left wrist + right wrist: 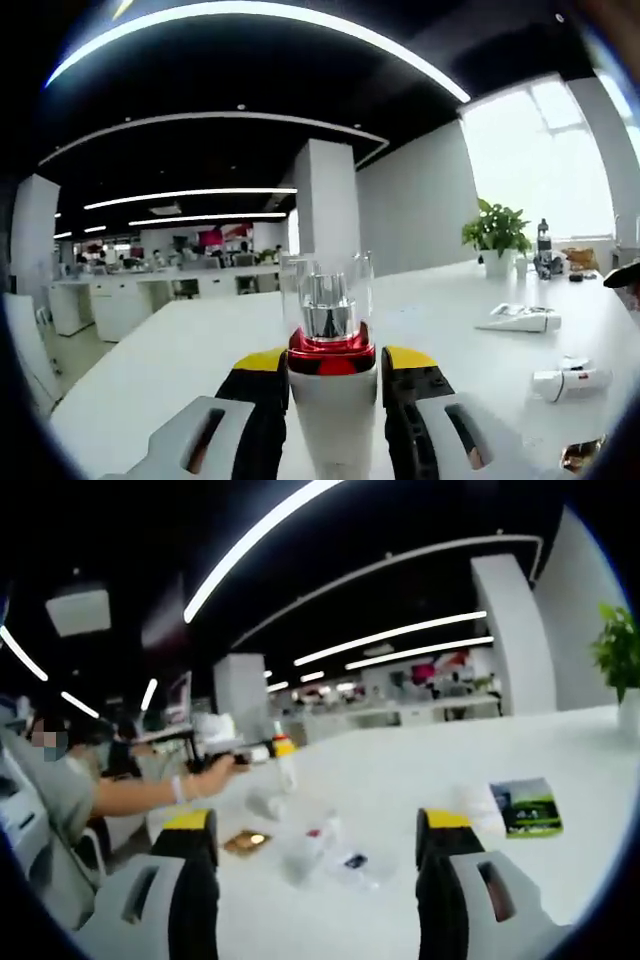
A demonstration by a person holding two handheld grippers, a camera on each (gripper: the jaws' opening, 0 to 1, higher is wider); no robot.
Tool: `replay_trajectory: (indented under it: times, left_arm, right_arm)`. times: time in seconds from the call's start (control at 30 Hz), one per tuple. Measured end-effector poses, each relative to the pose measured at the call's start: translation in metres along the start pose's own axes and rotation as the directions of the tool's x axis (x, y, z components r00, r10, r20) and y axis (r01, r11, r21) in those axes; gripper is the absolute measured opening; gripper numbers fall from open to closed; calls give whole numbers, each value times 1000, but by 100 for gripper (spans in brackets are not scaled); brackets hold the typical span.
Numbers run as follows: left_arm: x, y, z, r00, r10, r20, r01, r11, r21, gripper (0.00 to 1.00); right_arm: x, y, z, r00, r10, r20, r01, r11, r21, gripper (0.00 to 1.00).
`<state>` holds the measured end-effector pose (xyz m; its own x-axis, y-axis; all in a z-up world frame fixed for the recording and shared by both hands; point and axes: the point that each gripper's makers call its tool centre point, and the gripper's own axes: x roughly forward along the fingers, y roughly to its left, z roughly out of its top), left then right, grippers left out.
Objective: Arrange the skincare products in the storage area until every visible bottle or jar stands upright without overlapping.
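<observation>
bottle point(333, 400): glossy white body, clear plastic cap, shiny metal pump | table point(180, 350): smooth white

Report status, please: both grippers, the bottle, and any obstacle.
Left gripper shut on white bottle, held upright, clear cap on. Right gripper open, holding nothing. Small items scattered on the table ahead; nothing in the way.

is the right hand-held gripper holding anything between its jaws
No, the right hand-held gripper is open, its jaws standing wide apart with just the white table and small scattered items lying beyond them.
</observation>
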<state>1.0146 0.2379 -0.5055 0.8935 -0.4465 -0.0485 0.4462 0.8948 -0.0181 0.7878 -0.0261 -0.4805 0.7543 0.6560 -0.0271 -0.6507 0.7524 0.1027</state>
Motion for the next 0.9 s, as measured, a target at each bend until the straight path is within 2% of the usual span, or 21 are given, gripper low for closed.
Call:
replay_trajectory:
  times: [0.17,0.23,0.4,0.47,0.5,0.53,0.57,0.6,0.67,0.73,0.77,0.8,0.83,0.87,0.9]
  left_arm:
    - [5,3,-10,1000,-3,-7,3,1000,-24,37]
    - [5,2,-13,1000,-20,-10,20,997,-73,37]
    - [6,-1,-18,1000,-22,-13,21,998,-52,34]
    - [6,0,-17,1000,-12,-11,12,999,-40,34]
    - [6,1,-17,1000,-8,-15,7,999,-45,34]
    - [6,1,-17,1000,-6,-22,4,999,-50,34]
    - [7,2,-16,1000,-4,-25,3,999,-41,34]
    - [7,2,-16,1000,-4,-23,3,999,-39,34]
    - [7,2,-16,1000,-2,-21,1,999,-46,34]
    - [6,2,-15,1000,-3,-23,2,999,-46,34]
    - [5,2,-15,1000,3,-24,-4,999,-48,34]
    - [5,2,-15,1000,6,-25,-7,999,-47,33]
    - [5,1,-15,999,8,-32,-9,999,-50,33]
    - [5,1,-15,999,6,-35,-8,999,-51,33]
    - [5,1,-15,999,5,-35,-7,999,-51,33]
  right_arm:
    - [17,15,16,998,49,34,-48,998,-29,80]
    - [29,20,25,998,64,24,-62,996,-57,77]
    - [69,32,62,989,116,90,-108,990,-91,73]
    - [85,41,77,979,157,131,-146,985,-96,65]
    - [98,50,90,964,200,176,-180,976,-121,58]
    - [110,59,102,946,240,216,-216,968,-130,50]
    - [118,64,107,939,253,234,-233,966,-112,41]
    - [130,72,116,923,282,261,-264,959,-103,28]
    - [149,80,128,909,300,290,-284,954,-97,14]
    - [174,87,134,908,308,283,-288,951,-111,2]
    - [187,91,135,908,324,264,-299,945,-132,0]
    - [203,96,133,913,336,233,-310,940,-139,0]
    - [208,97,132,914,342,217,-315,937,-151,0]
    - [222,102,129,920,350,178,-324,932,-161,0]
    - [231,105,129,921,351,168,-325,932,-163,0]
